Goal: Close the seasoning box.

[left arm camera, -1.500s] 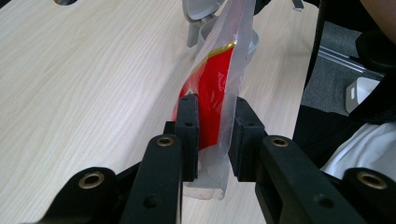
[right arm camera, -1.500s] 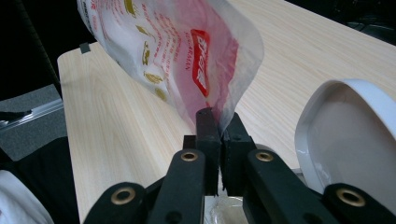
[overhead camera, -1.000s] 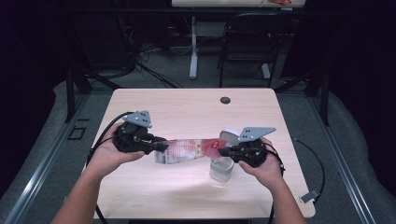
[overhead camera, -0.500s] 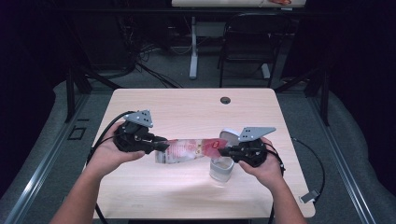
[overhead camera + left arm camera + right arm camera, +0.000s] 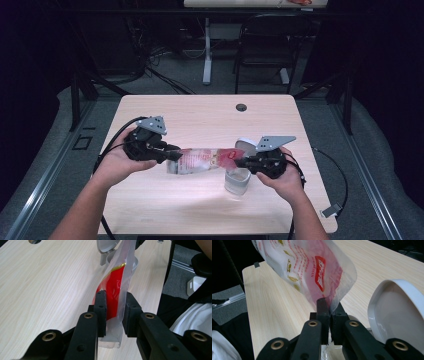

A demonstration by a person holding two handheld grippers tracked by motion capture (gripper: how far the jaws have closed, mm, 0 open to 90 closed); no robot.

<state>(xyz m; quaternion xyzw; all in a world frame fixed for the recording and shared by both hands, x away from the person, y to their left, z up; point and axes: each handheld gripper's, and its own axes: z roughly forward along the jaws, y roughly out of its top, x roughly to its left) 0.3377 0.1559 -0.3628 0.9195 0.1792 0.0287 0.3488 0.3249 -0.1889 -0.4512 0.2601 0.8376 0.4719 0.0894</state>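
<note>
Packet (image 5: 205,160) of clear plastic with red and white print hangs stretched between the two grippers, above the wooden table (image 5: 200,112) and just beside the container (image 5: 236,181), its red-printed end nearest that container. Left gripper (image 5: 172,153) has its jaws clamped on the packet's far end from the container; in the left gripper view the two black pads (image 5: 101,307) press the film from both sides with the sealed edge poking out below them, and the packet (image 5: 116,282) runs away toward the container (image 5: 110,261). Right gripper (image 5: 239,162) is closed tight on the packet's other end, right above the container; in the right gripper view its jaws meet with only the thin film pinched between them, and the packet (image 5: 312,267) rises from that pinch. Container is small, clear and open, standing on the table under the right gripper, with its white hinged lid (image 5: 397,310) tipped back on the side away from the person. Small dark round hole (image 5: 241,107) in the table lies well beyond the container, near the far edge. Each hand holds its gripper level, the left hand (image 5: 117,162) well apart from the container, the right hand (image 5: 285,177) just beside it
</note>
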